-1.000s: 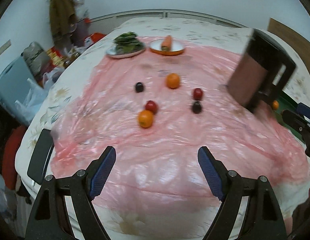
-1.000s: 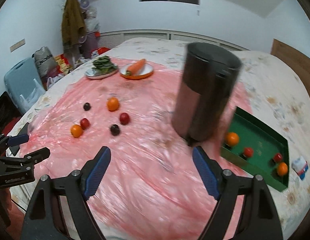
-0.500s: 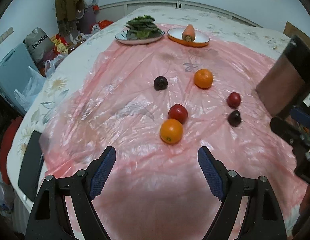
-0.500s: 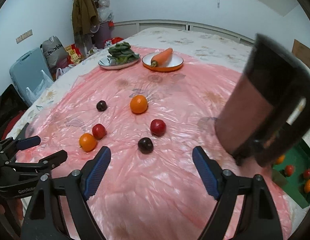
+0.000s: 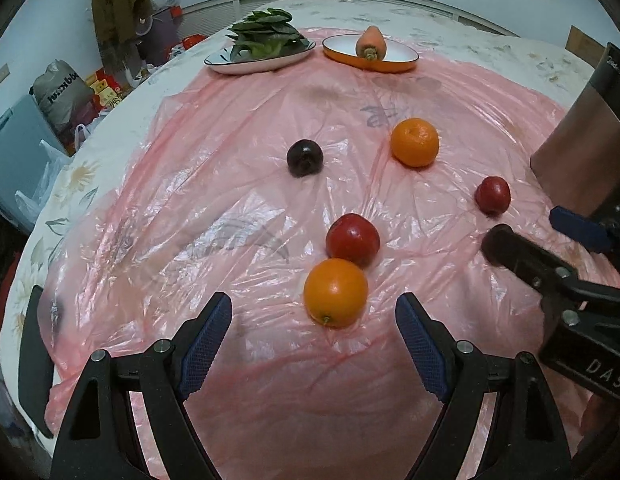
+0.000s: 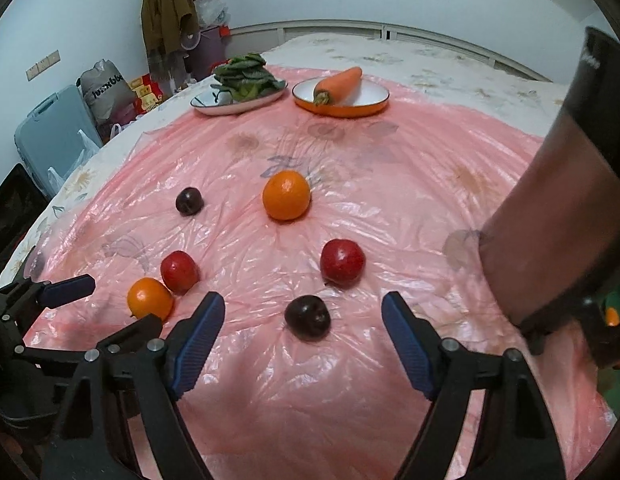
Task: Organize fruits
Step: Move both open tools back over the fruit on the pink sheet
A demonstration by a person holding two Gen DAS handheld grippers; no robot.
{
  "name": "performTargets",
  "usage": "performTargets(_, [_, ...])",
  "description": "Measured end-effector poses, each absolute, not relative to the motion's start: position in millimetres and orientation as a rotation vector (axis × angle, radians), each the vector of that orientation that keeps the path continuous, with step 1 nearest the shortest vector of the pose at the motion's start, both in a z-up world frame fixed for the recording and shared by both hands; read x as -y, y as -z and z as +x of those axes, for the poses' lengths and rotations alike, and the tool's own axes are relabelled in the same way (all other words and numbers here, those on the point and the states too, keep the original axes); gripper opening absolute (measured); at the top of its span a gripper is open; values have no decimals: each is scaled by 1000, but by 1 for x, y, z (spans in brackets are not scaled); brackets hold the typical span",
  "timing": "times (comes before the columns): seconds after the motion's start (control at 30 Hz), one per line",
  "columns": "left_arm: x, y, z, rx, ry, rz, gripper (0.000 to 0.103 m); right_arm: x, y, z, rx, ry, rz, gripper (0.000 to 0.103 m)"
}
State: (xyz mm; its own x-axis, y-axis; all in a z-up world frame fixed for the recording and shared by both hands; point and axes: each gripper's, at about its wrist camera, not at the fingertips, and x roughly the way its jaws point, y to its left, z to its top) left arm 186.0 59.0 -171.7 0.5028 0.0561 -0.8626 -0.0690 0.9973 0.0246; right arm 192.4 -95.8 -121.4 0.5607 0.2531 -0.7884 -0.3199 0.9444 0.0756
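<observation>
Both your grippers hover released over the fruit.
Left gripper [image 5: 314, 344] has the near orange [image 5: 335, 292] at 12 o'clock; right gripper [image 6: 302, 344] faces the dark plum [image 6: 307, 317], fingers apart.

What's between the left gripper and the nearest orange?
Nothing visible. The left gripper is open, and the near orange lies on bare pink plastic sheet just beyond its fingers; the red fruit sits behind it.

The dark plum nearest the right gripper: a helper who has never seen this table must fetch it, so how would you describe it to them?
Start at the pink plastic sheet covering the table, then look at its near edge, in front of the open right gripper. The dark plum lies there alone, just nearer than a red fruit. Unlike the other dark plum farther back on the left, this one is closest to the gripper.
</observation>
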Motion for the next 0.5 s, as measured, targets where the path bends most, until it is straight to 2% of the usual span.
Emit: performTargets(0.5, [-61,187,198,-1054,-66,-23,80,88,144,206,-949,-354,-46,103])
